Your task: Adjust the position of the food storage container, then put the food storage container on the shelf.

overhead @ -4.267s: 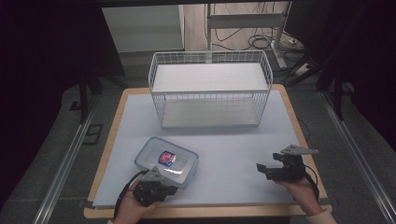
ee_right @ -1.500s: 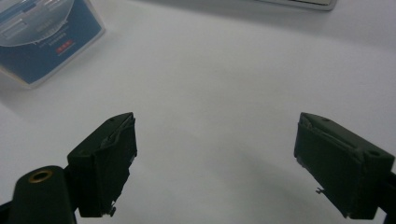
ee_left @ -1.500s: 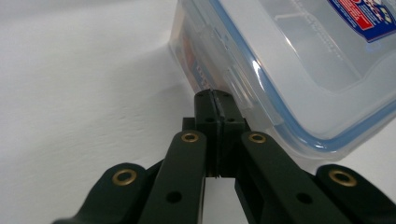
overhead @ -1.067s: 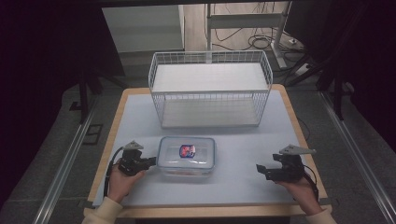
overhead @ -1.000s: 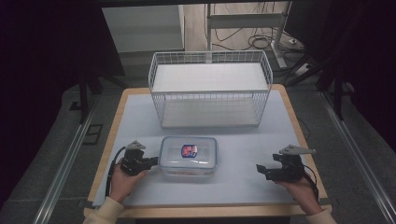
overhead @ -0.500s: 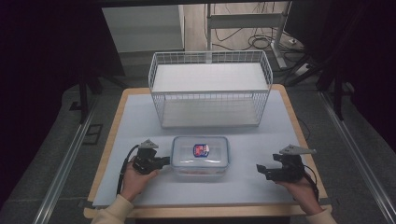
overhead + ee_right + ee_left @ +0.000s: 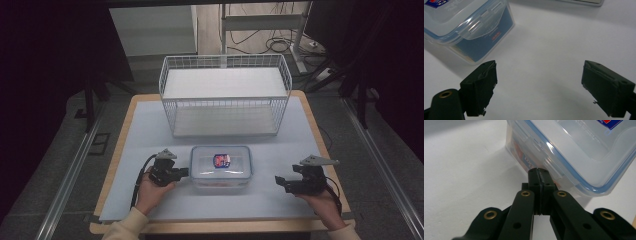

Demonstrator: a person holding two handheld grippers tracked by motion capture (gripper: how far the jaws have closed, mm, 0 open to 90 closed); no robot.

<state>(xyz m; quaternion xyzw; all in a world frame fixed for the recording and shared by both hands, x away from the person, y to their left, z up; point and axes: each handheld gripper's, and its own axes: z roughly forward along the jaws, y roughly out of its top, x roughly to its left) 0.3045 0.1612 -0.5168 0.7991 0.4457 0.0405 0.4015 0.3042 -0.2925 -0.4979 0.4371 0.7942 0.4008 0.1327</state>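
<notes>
A clear plastic food box [image 7: 221, 167] with a blue-rimmed snap lid and a red-and-blue label lies on the table in front of the wire basket. My left gripper [image 7: 183, 173] is shut, its tips pressed against the box's left end wall [image 7: 524, 157] just under a lid latch. Nothing is between the jaws. My right gripper [image 7: 278, 182] rests on the table to the right of the box, apart from it, jaws wide open [image 7: 539, 87] with nothing between them. The box's right end [image 7: 469, 30] lies ahead of it to the left.
A white wire basket [image 7: 225, 102] stands at the back centre of the table, open side facing me. The pale blue mat [image 7: 150, 130] covers the wooden table top [image 7: 115, 145]. Cables lie on the floor behind.
My shut left gripper has slid to the right, pushing the box ahead of it from the left front toward the table's middle. The right gripper has stayed still.
</notes>
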